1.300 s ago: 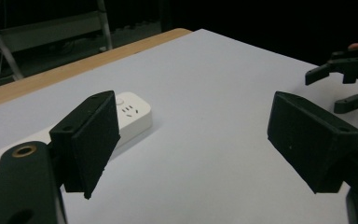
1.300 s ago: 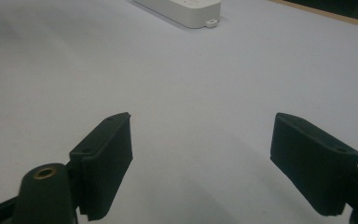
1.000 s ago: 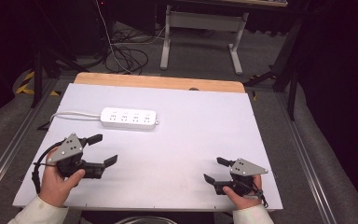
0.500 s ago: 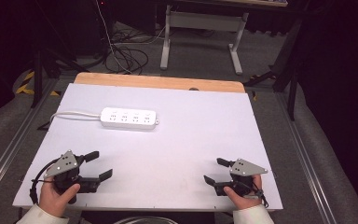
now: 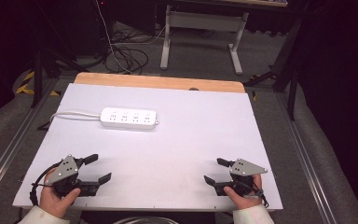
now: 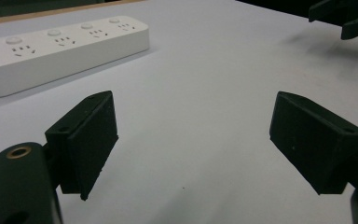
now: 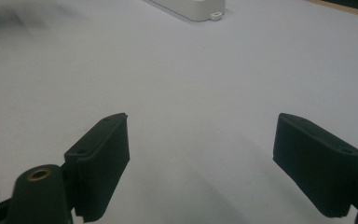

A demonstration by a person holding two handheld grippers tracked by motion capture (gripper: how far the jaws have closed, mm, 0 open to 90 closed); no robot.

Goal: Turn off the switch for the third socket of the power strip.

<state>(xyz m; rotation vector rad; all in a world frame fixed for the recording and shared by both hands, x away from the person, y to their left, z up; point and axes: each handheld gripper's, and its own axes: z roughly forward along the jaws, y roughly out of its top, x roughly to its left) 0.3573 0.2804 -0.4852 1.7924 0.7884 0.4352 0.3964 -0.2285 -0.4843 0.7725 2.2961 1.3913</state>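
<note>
My left gripper (image 5: 93,169) has dropped to the lower left, jaws wide and empty; right gripper (image 5: 216,171) unchanged, open, empty. Power strip (image 5: 128,118) untouched, so nothing started.

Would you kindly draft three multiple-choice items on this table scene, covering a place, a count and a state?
1. Where does the power strip lie on the white table?
A. far left part
B. near right corner
C. dead centre

2. How many socket groups show on the power strip in the left gripper view?
A. two
B. four
C. six

3. How do the jaws of the left claw stand?
A. shut
B. clamped on the strip
C. wide apart, holding nothing

Answers:
1 A: the high view shows it far and left, its cord running to the left edge.
2 B: four buttoned groups are countable.
3 C: bare table shows between its jaws.
</note>
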